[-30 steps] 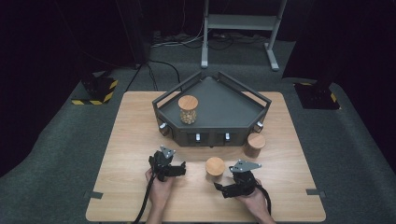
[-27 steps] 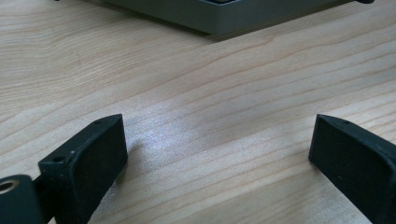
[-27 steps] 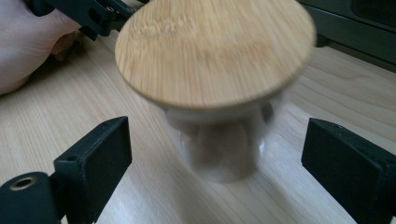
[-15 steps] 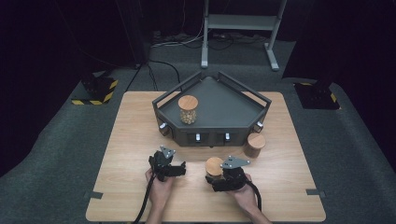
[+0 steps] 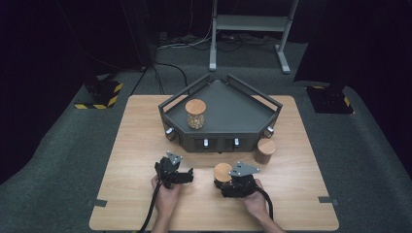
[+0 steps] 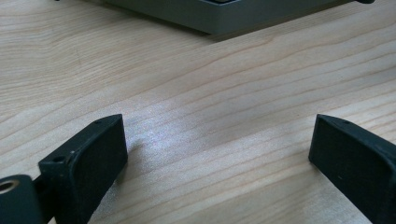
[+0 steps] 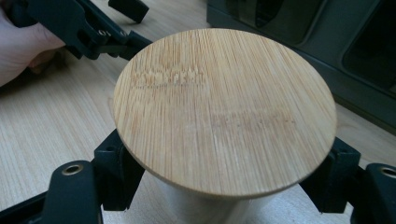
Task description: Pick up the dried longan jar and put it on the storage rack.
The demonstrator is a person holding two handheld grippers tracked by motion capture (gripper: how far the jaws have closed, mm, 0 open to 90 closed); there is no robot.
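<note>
Standing upright near the front edge of the bench, a bit right of centre, is the jar with a round bamboo lid, and the right gripper has its jaws either side of it. In the right gripper view the jar sits between the two black jaws, just under the lid rim; they look snug against the glass body, but I honestly can't tell whether they're squeezing it or just resting beside it. The jar's long axis runs straight up and down, lid on top facing the ceiling, base flat on the wood.

The left gripper is just left of the jar, also near the front edge, held low and pointing toward the jar's side. Its jaws are spread wide in the left gripper view, with nothing but bare wood between them. You can also catch it from the right gripper view, with the person's hand behind it.

Further back, the grey angular tray takes up the middle of the bench toward the rear edge. A second lidded jar with something pale inside stands upright in its left part. A third one stands on the bench right by the tray's front right corner, apart from the gripped one.
</note>
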